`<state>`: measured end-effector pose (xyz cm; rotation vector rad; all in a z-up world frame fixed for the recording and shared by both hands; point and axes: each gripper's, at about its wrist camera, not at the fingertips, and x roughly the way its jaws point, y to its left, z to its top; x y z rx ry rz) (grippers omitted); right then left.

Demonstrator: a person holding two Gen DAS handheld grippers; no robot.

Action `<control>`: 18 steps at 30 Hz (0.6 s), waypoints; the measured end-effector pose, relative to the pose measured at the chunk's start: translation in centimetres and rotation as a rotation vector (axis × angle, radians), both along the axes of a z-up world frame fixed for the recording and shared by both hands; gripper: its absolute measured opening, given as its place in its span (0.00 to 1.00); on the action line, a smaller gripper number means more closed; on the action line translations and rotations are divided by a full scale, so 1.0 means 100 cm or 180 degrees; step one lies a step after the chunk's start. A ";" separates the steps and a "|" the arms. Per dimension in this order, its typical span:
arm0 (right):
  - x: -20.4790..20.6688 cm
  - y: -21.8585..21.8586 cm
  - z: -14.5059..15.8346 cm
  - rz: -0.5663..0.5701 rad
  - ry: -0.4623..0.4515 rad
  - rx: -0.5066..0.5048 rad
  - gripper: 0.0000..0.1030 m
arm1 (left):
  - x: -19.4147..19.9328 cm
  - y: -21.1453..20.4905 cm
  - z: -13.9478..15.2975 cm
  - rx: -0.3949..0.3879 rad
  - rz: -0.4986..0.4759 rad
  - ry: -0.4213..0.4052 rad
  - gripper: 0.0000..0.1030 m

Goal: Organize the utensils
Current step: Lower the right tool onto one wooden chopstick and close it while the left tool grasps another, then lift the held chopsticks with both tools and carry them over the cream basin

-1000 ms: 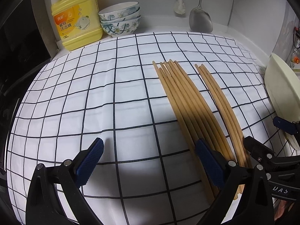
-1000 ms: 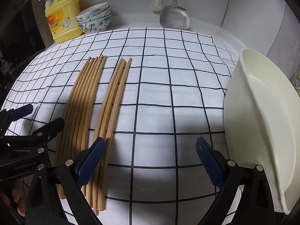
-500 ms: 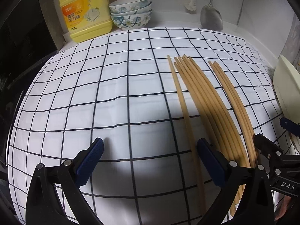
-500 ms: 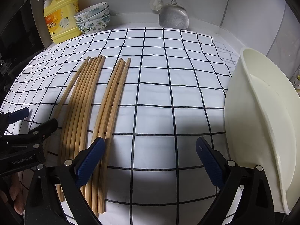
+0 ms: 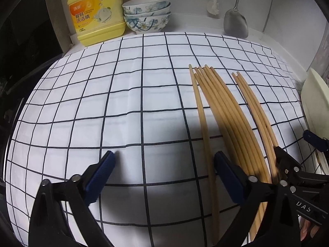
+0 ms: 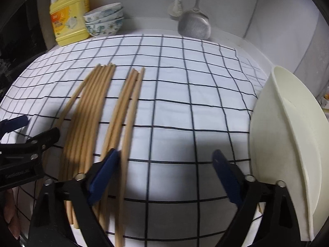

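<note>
Left tongs (image 5: 163, 165) and right tongs (image 6: 165, 163) both just closing a bit but still wide: one chopstick (image 5: 202, 123) now split left off the big bundle (image 5: 230, 119) into the left gap, one off the small bundle (image 6: 121, 113) inside the right's, neither pinched yet, so looks like pairing/sorting started. All lie mid-desk on the checked cloth (image 5: 123, 107); detergent jug (image 5: 95, 14) and bowls (image 5: 147, 13) far left, spatula (image 6: 194, 25) far, white basin (image 6: 287, 144) crowds the right tongs on the right.

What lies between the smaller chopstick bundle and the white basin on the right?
Only bare checked cloth between the smaller chopstick bundle and the white basin; the right wrist view shows it.
</note>
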<state>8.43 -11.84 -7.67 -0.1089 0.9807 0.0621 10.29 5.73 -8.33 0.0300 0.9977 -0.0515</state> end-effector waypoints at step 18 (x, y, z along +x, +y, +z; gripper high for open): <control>-0.011 0.014 0.005 0.0337 -0.0092 0.0217 0.06 | -0.015 -0.006 0.007 -0.0302 -0.0162 -0.0088 0.07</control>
